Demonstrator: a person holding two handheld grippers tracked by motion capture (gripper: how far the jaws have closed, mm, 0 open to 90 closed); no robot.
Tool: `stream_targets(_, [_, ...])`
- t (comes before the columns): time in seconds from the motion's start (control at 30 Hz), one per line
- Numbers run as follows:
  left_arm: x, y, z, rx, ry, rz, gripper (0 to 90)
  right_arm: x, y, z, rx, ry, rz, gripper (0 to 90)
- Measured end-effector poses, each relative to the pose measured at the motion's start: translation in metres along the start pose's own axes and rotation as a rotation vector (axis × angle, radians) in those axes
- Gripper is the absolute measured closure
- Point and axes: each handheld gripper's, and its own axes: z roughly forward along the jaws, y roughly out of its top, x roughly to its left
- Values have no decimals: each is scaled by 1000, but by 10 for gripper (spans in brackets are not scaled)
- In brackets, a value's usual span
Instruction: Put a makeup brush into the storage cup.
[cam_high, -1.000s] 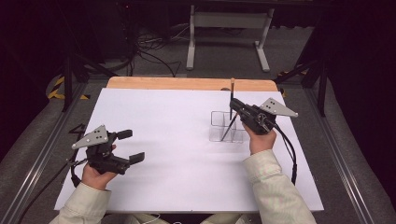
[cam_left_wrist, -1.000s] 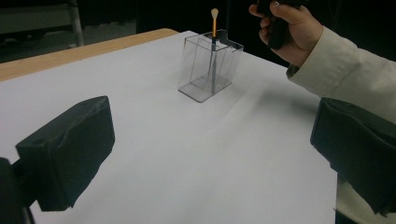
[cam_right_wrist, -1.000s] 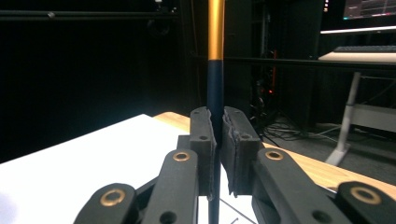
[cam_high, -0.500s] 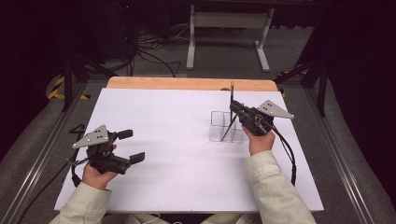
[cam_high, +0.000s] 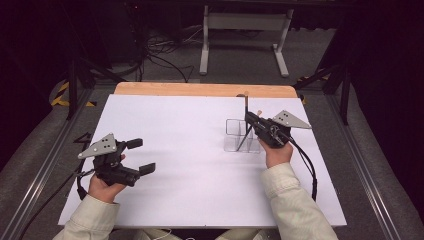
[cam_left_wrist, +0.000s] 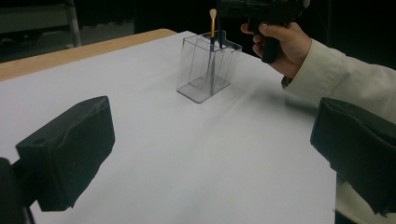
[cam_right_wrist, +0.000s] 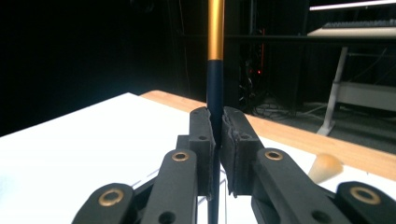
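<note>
Right gripper (cam_high: 248, 119): you are clamping its jaws tight on a slim brush (cam_right_wrist: 215, 88), held upright, its long axis running straight up and down through the pads (cam_right_wrist: 201, 140). Directly below this gripper, the clear holder (cam_high: 239, 135) is waiting, and the brush's lower end is already reaching down inside it; which compartment it is entering is hard to tell from the high view.

Item, brush: dark navy shaft (cam_right_wrist: 214, 93) above the jaws, gold band (cam_right_wrist: 215, 28) higher up. In the left gripper view a pale tip (cam_left_wrist: 213, 12) is topping the shaft, though whether that belongs to the held brush or to another one standing in the holder is uncertain.

Item, clear holder (cam_left_wrist: 205, 70): transparent, square-walled, divided into compartments, standing on the white sheet (cam_high: 180, 165) just ahead of your right hand (cam_high: 276, 152).

Left gripper (cam_high: 140, 156): you are keeping its jaws wide apart with nothing between them, resting low over the sheet. From it, the holder lies well off, ahead and across the table.

Judgement: the coming move is turning on a straight vertical line, brush axis over the compartment opening; your right hand is by far the nearer one.
</note>
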Motion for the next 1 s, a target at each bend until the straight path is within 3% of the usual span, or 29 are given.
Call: stream_targets(1.0, [1,0,0,-5,-2,3,6,-2,-15,2,72,7,32,828])
